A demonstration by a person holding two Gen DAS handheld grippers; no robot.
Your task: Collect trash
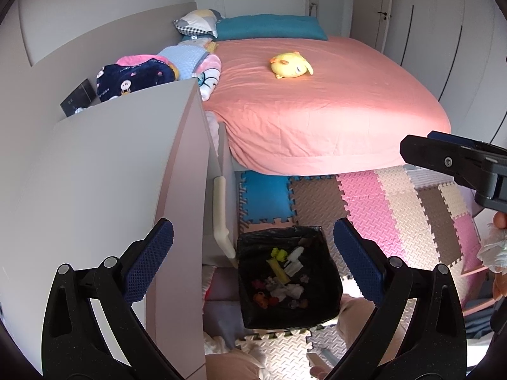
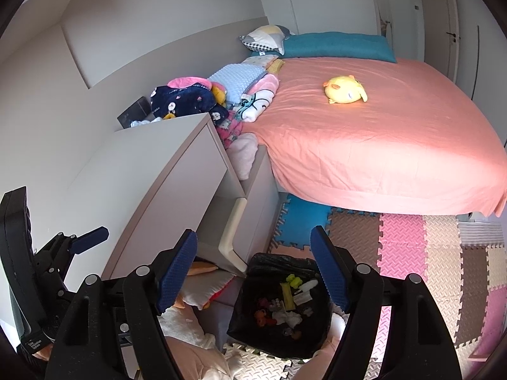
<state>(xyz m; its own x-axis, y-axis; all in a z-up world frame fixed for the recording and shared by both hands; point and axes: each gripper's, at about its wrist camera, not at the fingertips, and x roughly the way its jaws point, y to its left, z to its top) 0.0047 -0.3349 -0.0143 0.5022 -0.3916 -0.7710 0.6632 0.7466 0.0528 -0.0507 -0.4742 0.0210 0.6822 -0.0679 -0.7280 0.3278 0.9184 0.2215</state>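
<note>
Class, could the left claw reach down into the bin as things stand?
Probably yes: the left claw hangs open and empty above the bin, whose top is uncovered, and nothing lies between them.

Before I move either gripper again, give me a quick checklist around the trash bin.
1. Trash bin upright on the foam mat, mouth open: ok.
2. Black liner over the rim: ok.
3. Left gripper open, nothing between its fingers: ok.
4. Right gripper open, nothing between its fingers: ok.
5. Trash already in the bin, room left: ok.
6. Crumpled white tissue at the left view's right edge, held or loose: cannot tell.
</note>
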